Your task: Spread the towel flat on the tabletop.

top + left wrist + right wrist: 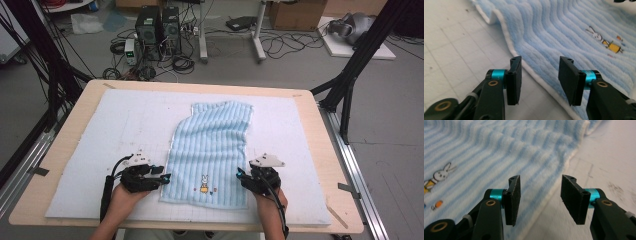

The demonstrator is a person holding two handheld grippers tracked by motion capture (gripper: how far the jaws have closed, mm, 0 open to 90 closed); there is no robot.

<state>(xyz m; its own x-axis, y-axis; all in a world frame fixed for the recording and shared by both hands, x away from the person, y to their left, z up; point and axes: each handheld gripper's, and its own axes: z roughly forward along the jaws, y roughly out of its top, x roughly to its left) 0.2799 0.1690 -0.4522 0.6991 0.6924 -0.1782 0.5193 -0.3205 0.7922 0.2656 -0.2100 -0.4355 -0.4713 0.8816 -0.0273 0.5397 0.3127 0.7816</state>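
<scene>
The left tongs (166,177) and right tongs (240,174) are held low at the near side of the tabletop (320,130), one at each near corner of a light blue striped towel (212,150). Both are seen partly open, with nothing gripped between the pads. The towel's white-bound edge is seen running beneath each gap. The towel is spread flat on a white mat (125,125), its embroidered rabbit (204,183) near the front hem, between the two tongs.
</scene>
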